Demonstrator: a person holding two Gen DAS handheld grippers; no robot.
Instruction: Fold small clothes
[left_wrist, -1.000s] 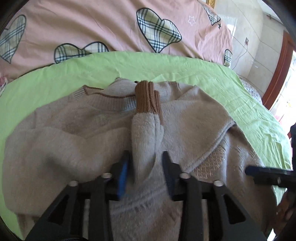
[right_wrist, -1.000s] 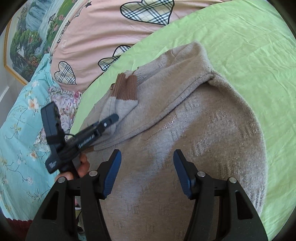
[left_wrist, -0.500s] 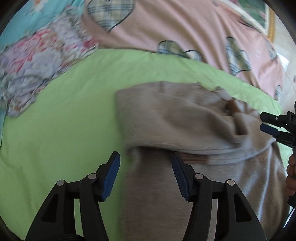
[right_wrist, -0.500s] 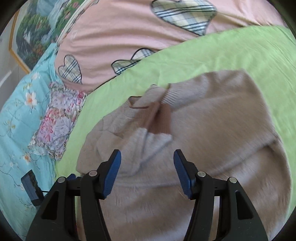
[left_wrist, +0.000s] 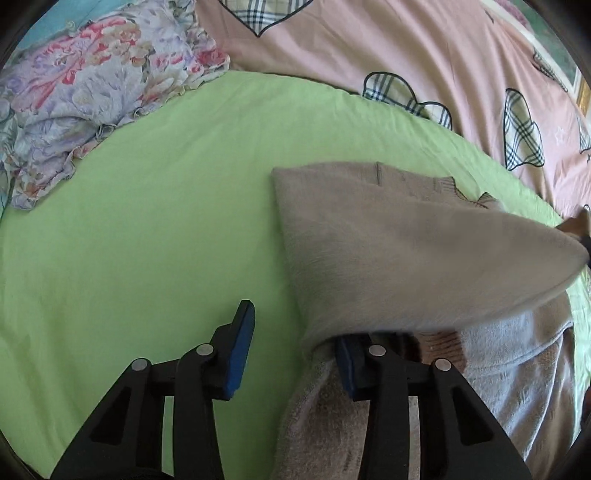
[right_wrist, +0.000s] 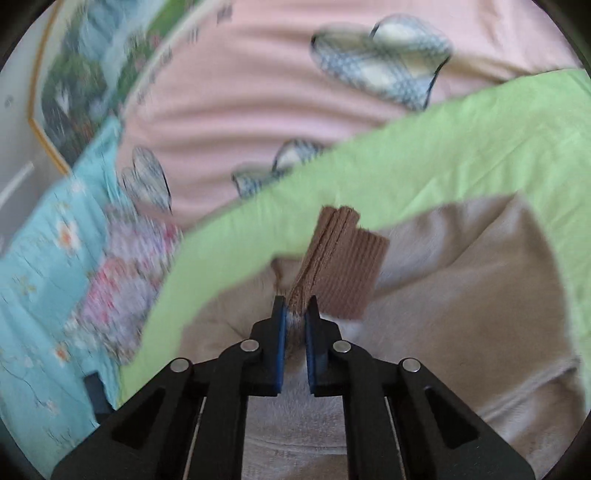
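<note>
A beige knitted sweater (left_wrist: 388, 251) lies on the green sheet (left_wrist: 147, 221). My left gripper (left_wrist: 295, 328) is at the sweater's left edge. Its right finger (left_wrist: 347, 365) is tucked under a raised fold and its left finger (left_wrist: 242, 347) stands clear over the sheet, with the jaws closing. One sleeve is pulled taut to the right. A brown cuff (left_wrist: 443, 343) peeks out under the fold. In the right wrist view my right gripper (right_wrist: 295, 306) is shut on that sleeve's brown ribbed cuff (right_wrist: 343, 266) and holds it above the sweater (right_wrist: 461, 277).
A pink quilt with plaid hearts (left_wrist: 369, 44) runs along the far side of the bed. A floral pillow (left_wrist: 92, 92) lies at the far left. Light blue floral bedding (right_wrist: 37, 295) and a framed picture (right_wrist: 74, 85) show at the left of the right wrist view.
My left gripper let go of the sleeve and swung left to the sweater's left edge. My right gripper moved onto the brown cuff, shut on it and lifted it.
</note>
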